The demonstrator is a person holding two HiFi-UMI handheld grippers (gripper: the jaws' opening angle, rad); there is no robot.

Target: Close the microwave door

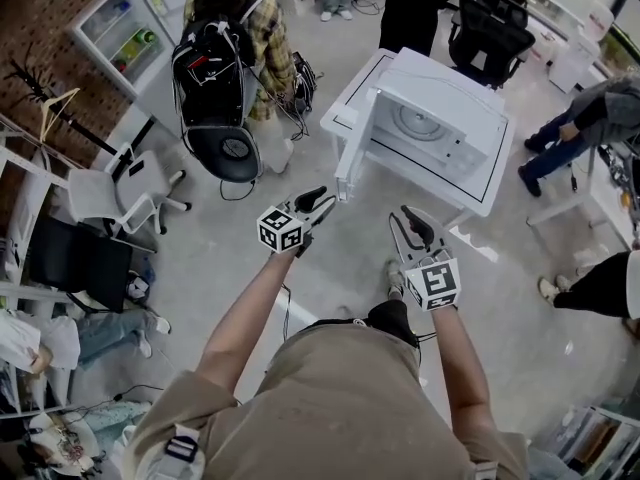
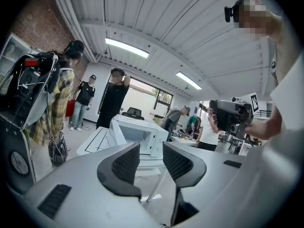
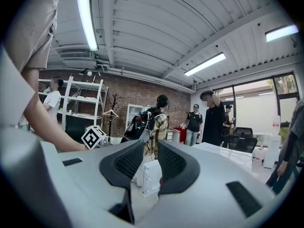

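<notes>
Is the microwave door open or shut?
Open. The door sticks out from the microwave, and its round plate shows inside.

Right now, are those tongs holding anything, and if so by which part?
Nothing is held. The left tongs and the right tongs both stand open and empty; the open microwave door is ahead, untouched.
</notes>
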